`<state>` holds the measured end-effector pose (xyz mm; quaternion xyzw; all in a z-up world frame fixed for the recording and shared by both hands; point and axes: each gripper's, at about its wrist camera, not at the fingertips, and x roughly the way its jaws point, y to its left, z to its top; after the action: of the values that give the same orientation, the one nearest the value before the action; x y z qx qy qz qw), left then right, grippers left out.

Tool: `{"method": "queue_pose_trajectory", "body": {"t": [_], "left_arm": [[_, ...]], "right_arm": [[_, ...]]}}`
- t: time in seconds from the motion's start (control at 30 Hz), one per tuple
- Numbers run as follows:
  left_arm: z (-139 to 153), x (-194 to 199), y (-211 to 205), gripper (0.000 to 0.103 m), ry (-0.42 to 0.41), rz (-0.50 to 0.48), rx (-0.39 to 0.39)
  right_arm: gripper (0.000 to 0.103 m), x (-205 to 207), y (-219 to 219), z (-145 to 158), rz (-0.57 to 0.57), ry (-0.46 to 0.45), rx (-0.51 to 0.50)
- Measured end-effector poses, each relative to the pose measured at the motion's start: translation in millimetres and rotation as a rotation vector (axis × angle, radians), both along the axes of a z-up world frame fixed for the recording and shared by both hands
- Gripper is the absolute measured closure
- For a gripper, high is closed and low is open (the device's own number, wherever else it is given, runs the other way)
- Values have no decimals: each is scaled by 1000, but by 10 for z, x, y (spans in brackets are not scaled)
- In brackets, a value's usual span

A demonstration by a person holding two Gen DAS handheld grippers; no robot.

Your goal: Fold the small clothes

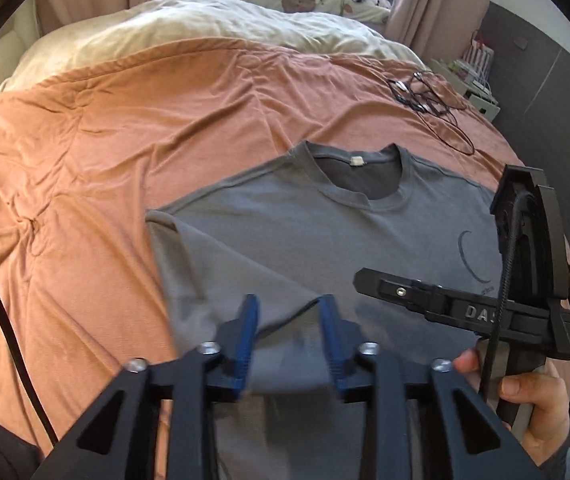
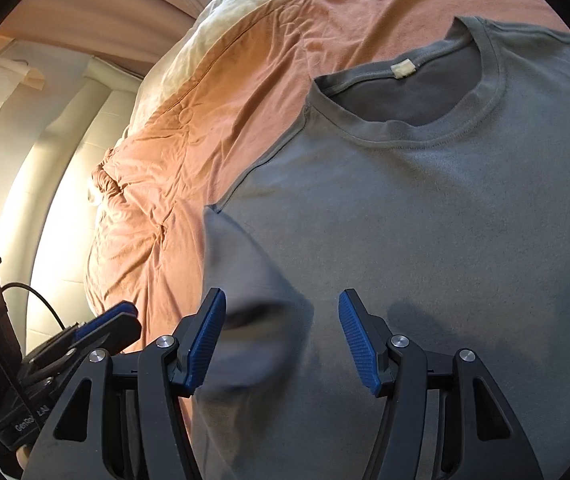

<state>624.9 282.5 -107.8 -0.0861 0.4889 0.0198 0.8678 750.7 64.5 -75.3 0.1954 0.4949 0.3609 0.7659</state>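
Left wrist view: grey T-shirt (image 1: 325, 232) lies on the bed's orange cover (image 1: 105, 160), one sleeve (image 1: 221, 256) folded inward; left tongs (image 1: 289, 328) and right tongs (image 2: 281, 336) spread, empty. Next, probably, the opposite sleeve.

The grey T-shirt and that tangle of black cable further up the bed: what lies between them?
Only bare orange bedcover lies between the grey T-shirt and the black cable; the left wrist view shows that stretch.
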Motion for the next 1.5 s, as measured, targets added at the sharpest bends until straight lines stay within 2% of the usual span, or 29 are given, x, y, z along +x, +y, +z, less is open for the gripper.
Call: {"method": "queue_pose_trajectory", "body": {"t": [0.03, 0.07, 0.27, 0.37, 0.6, 0.9, 1.17, 1.3, 1.37, 1.5], "left_arm": [[10, -23, 60, 58, -8, 19, 13], [7, -40, 112, 58, -6, 33, 18], [-197, -162, 483, 58, 47, 128, 20], [-377, -237, 588, 58, 81, 136, 7], [-748, -363, 786, 58, 143, 148, -26], [-1038, -507, 994, 58, 176, 135, -79], [-1043, -557, 1035, 58, 148, 131, -101], [-997, -586, 1084, 58, 139, 142, -59], [-986, -603, 1129, 58, 133, 150, -70], [-953, -621, 1165, 58, 112, 166, -77]], "right_arm": [[35, -19, 22, 29, 7, -16, -7], [34, -31, 10, 44, 13, -29, -14], [34, -140, 249, 75, 87, -105, -112], [34, -175, 368, 72, 133, -143, -170], [34, -299, 815, -127, 250, -233, -402], [34, -419, 1254, -217, 269, -369, -591], [34, -152, 1367, -178, 178, -367, -634], [34, 105, 1164, -163, 34, -320, -627], [34, 208, 1001, -174, -31, -293, -616], [37, 227, 814, -152, -62, -276, -551]]}}
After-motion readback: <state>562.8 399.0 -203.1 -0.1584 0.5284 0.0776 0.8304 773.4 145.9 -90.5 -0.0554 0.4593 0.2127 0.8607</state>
